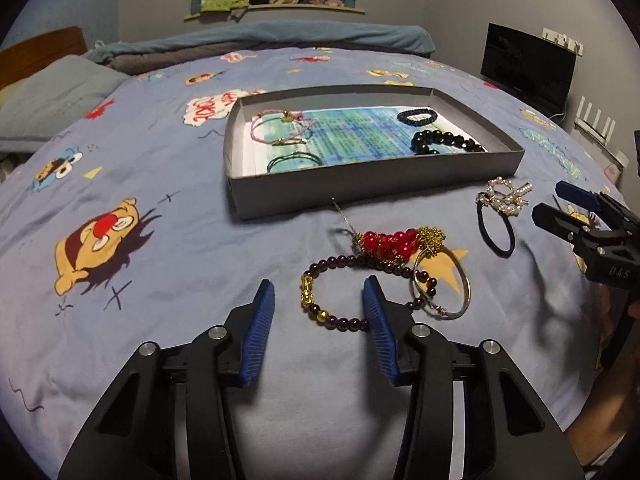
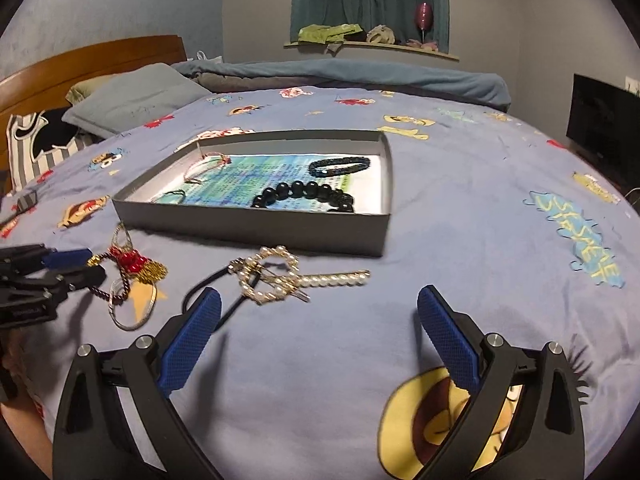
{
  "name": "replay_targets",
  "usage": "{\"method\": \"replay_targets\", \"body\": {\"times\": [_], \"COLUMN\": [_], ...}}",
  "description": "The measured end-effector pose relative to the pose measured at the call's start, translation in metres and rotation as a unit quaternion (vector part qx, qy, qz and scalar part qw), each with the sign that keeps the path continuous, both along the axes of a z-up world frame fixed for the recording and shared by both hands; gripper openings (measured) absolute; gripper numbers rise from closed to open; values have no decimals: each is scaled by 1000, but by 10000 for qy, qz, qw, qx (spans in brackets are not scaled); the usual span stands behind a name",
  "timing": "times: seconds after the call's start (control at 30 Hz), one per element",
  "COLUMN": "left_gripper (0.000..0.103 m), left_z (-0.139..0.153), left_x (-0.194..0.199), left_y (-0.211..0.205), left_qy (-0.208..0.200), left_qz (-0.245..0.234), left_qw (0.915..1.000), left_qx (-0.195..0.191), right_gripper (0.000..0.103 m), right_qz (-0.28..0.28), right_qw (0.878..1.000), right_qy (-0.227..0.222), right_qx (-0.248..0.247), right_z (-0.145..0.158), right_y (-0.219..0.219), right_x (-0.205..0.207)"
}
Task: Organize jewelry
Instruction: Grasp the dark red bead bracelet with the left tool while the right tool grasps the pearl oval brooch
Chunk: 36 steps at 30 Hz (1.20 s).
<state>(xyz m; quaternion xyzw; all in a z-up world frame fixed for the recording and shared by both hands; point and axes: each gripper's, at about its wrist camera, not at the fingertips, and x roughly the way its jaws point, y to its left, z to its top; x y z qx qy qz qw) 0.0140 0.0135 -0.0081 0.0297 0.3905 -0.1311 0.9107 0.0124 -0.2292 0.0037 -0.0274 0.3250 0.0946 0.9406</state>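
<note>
A grey box on the bed holds black bead bracelets, a dark braided band and cord bracelets. In front lie a dark bead bracelet with gold charms, a red bead and gold chain piece, a silver bangle, and a pearl hair tie with clip. My left gripper is open, straddling the dark bead bracelet. My right gripper is open, just before the pearl clip.
The blue cartoon bedsheet covers the bed. Pillows and a folded blanket lie at the far side, with a wooden headboard. A dark screen stands at the right.
</note>
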Motion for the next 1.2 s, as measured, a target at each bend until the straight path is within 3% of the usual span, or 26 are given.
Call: {"method": "replay_targets", "body": {"times": [0.1,0.47,0.63,0.87,1.2], "left_gripper": [42,33,24,7,7], "left_z": [0,-2,-2,0,25], "left_x": [0,2,3,3,-14], "left_y": [1,4,5,5,8], "left_qy": [8,110,143,81,-543], "left_qz": [-16,-35,-54,-50,14], "left_qw": [10000,9998,9997,9998,9984], "left_qx": [-45,-167,-192,-170,-124], "right_gripper": [83,62,41,41,41], "right_qz": [177,597,628,598,506], "right_qw": [9998,9973,9957,9964,9976], "right_qy": [-6,69,59,-17,-141], "right_qx": [5,-419,-673,-599,-456], "right_z": [1,-8,-12,-9,-1], "right_y": [7,34,41,36,26], "right_x": [5,23,23,18,11]}}
